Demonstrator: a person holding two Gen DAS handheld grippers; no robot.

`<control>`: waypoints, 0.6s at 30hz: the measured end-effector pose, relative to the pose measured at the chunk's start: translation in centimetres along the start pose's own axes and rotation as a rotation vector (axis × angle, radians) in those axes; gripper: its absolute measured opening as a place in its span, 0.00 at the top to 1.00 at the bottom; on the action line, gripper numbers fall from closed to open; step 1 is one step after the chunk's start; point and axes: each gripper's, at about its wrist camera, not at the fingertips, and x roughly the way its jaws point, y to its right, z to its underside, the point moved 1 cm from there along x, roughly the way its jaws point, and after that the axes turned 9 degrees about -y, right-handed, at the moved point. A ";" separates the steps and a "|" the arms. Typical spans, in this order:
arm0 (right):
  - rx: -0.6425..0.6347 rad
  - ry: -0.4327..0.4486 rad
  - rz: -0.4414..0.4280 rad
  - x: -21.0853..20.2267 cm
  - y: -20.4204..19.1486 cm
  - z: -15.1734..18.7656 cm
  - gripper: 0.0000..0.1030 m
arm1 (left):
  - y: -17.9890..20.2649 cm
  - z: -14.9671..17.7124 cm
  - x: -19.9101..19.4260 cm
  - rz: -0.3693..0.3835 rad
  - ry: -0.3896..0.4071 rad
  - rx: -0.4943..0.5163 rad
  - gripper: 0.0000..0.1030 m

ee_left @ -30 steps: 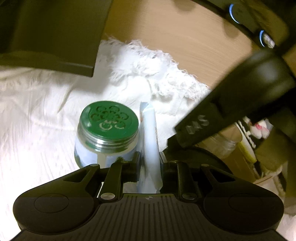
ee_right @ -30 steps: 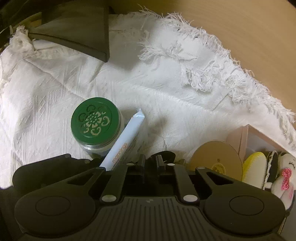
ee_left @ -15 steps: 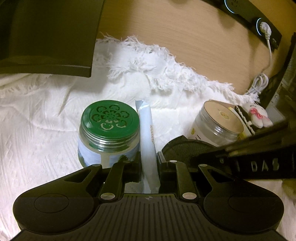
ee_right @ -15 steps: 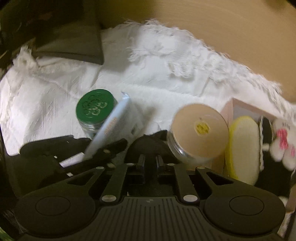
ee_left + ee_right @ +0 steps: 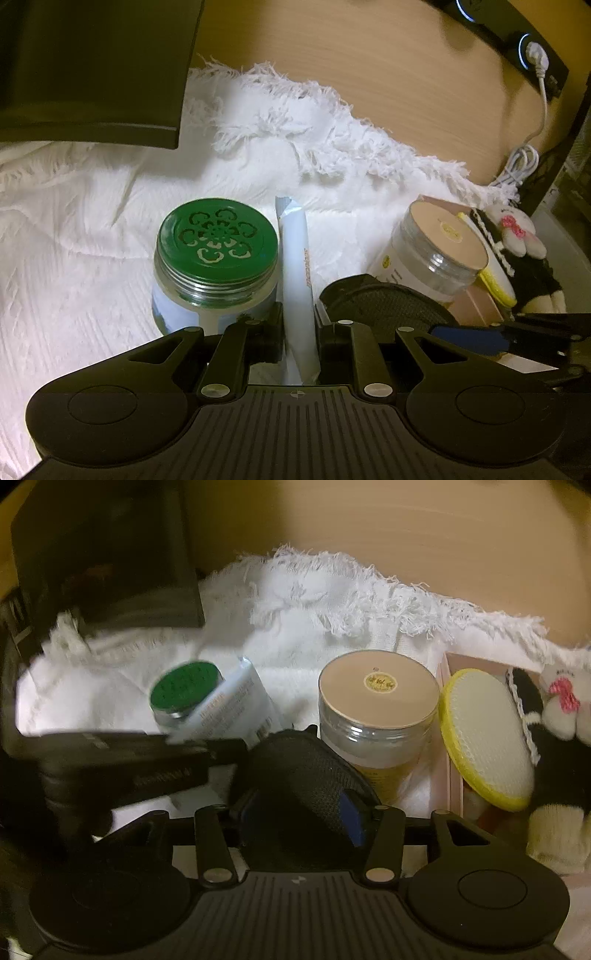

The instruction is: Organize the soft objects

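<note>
My left gripper (image 5: 299,325) is shut on a long white soft pack (image 5: 295,277) that stands up beside a green-lidded jar (image 5: 216,243). In the right wrist view the same pack (image 5: 236,705) shows tilted, with the left gripper (image 5: 129,760) blurred at the left. My right gripper (image 5: 299,812) is opening, and a black mesh pouch with blue trim (image 5: 306,779) lies between its spread fingers. I see no pad pressing on the pouch. The pouch (image 5: 384,302) rests on the white fringed cloth (image 5: 92,221).
A clear jar with a beige lid (image 5: 376,694) stands just behind the pouch. To its right, a pink box (image 5: 452,775) holds a yellow-rimmed pad (image 5: 484,731) and a black-and-white plush toy (image 5: 561,709). A dark box (image 5: 92,62) sits at the back left, a white cable (image 5: 517,166) at the back right.
My right gripper has swung to the right, toward the beige-lidded jar, and its jaws have spread around the black pouch. The left gripper still grips the white pack in place.
</note>
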 end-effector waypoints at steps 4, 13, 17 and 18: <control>-0.022 0.025 0.042 0.0 0.0 0.0 0.53 | -0.1 -0.2 0.1 0.002 -0.023 0.006 0.82; -0.198 -0.056 0.077 -1.4 2.1 -1.6 0.33 | -0.7 0.2 -0.3 0.030 -0.036 0.010 0.82; -0.196 -0.121 0.007 0.2 2.8 -2.3 0.33 | -0.9 0.3 -0.3 0.041 -0.026 0.000 0.82; -0.196 -0.133 0.009 0.7 2.7 -2.2 0.33 | -0.9 0.4 -0.3 0.042 -0.025 -0.004 0.82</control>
